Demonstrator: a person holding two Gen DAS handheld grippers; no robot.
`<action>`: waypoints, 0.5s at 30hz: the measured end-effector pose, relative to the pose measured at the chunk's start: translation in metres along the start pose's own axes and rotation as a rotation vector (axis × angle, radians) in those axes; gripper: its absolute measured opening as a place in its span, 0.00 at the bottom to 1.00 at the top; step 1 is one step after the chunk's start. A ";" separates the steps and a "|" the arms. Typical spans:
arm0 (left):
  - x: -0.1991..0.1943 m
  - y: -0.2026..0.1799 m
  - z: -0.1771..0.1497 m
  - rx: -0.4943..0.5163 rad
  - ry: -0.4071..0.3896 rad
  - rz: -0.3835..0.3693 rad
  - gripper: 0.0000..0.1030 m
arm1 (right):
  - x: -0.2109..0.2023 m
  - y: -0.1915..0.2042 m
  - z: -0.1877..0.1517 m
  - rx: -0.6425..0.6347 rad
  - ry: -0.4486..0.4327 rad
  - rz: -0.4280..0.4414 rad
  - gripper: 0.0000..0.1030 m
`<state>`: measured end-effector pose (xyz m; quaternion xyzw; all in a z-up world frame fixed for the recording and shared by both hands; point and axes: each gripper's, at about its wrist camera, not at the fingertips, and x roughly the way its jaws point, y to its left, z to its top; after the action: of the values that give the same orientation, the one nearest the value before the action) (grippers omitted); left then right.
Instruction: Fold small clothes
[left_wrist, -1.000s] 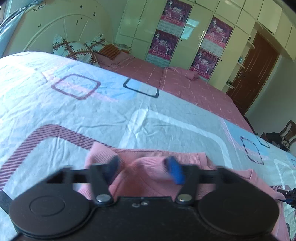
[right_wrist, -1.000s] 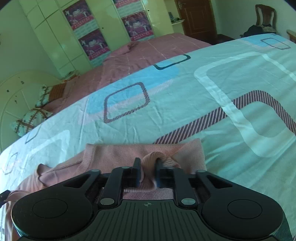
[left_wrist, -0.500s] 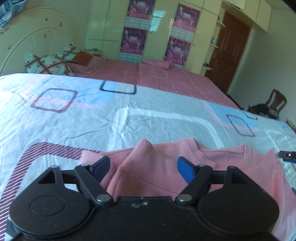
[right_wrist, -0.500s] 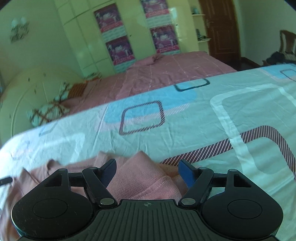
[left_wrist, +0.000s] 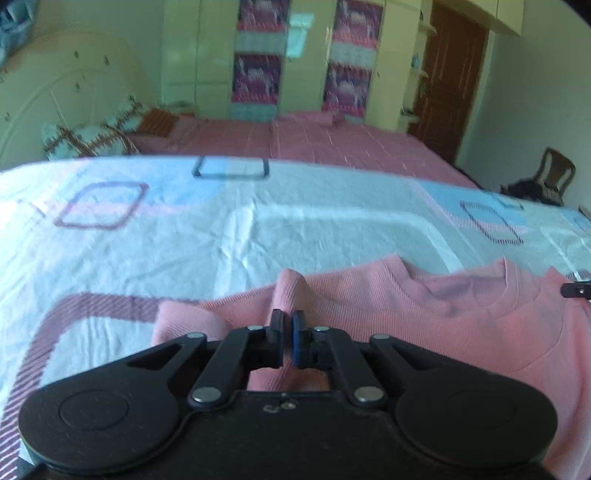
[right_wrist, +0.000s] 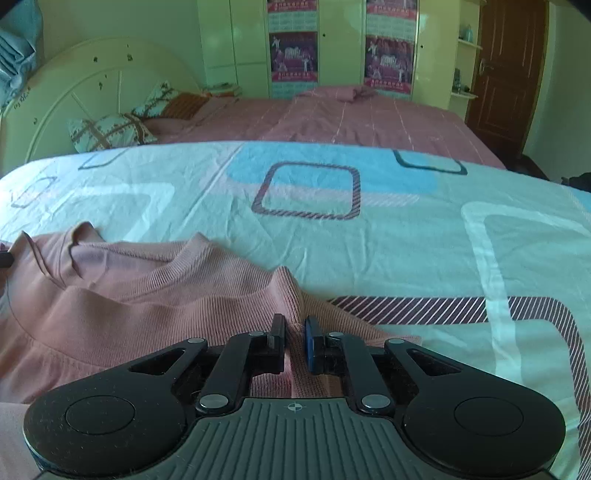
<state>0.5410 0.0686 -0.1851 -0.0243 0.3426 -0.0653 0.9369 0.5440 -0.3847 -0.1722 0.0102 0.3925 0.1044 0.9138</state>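
Patterned bedsheet with pink ribbed sweater lying flat near the front edge, left gripper clamped on a pinched shoulder ridge, right gripper closing on the other shoulder's ridge, pads already pressing it

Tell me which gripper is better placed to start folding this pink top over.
Neither clearly. The left gripper is shut on a ridge of the pink top, and the right gripper is closing on another by the opposite shoulder; probably both lift together.
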 end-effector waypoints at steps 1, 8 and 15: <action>-0.008 0.004 0.000 -0.039 -0.046 0.015 0.03 | -0.007 -0.003 0.000 0.024 -0.041 -0.013 0.08; -0.011 0.030 -0.008 -0.211 -0.082 0.180 0.00 | -0.019 -0.034 -0.011 0.283 -0.125 -0.091 0.07; -0.019 0.033 -0.009 -0.210 -0.024 0.048 0.26 | -0.009 -0.032 -0.017 0.300 -0.078 -0.083 0.19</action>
<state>0.5247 0.1042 -0.1826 -0.1148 0.3368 -0.0066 0.9345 0.5311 -0.4189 -0.1809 0.1344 0.3679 0.0065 0.9201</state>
